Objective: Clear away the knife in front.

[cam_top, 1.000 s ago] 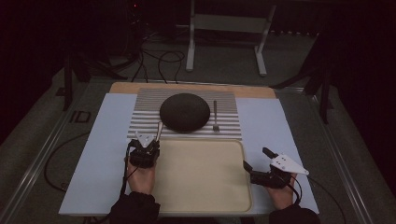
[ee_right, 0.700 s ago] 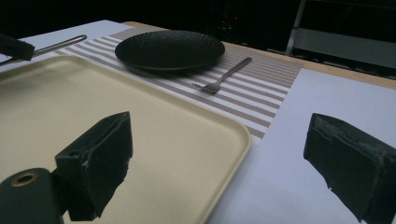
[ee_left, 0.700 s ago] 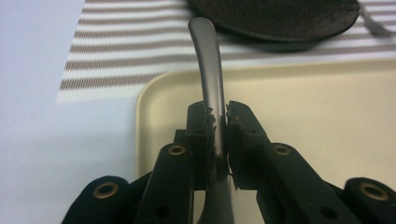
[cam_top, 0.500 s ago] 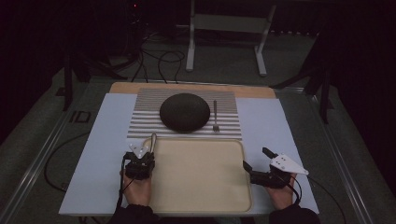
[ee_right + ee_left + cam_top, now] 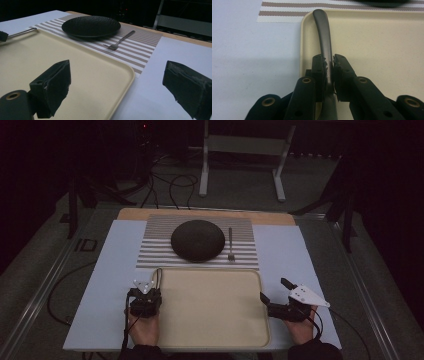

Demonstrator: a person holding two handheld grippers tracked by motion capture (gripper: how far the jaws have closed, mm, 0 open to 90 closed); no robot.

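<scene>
My left gripper (image 5: 329, 60) is shut on the handle of a dark metal utensil (image 5: 323, 32). The handle runs forward along the left rim of a beige tray (image 5: 374, 45). Its far end reaches the tray's back left corner, and its working end is hidden behind the jaws. From above, the left gripper (image 5: 148, 287) sits at the tray's (image 5: 215, 310) left edge with the utensil (image 5: 158, 275) pointing away. At the tray's right edge, my right gripper (image 5: 273, 289) stands open with nothing between its jaws. In its own view the right gripper (image 5: 117, 67) straddles the tray rim (image 5: 120, 82).
A black plate (image 5: 198, 240) and a fork (image 5: 230, 244) lie on a striped placemat (image 5: 155, 245) behind the tray. A white sheet (image 5: 105, 295) covers the table, with cables and a metal stand on the floor beyond.
My left gripper has drawn back toward the person along the tray's left edge, taking the utensil with it. The right gripper has stayed put.
</scene>
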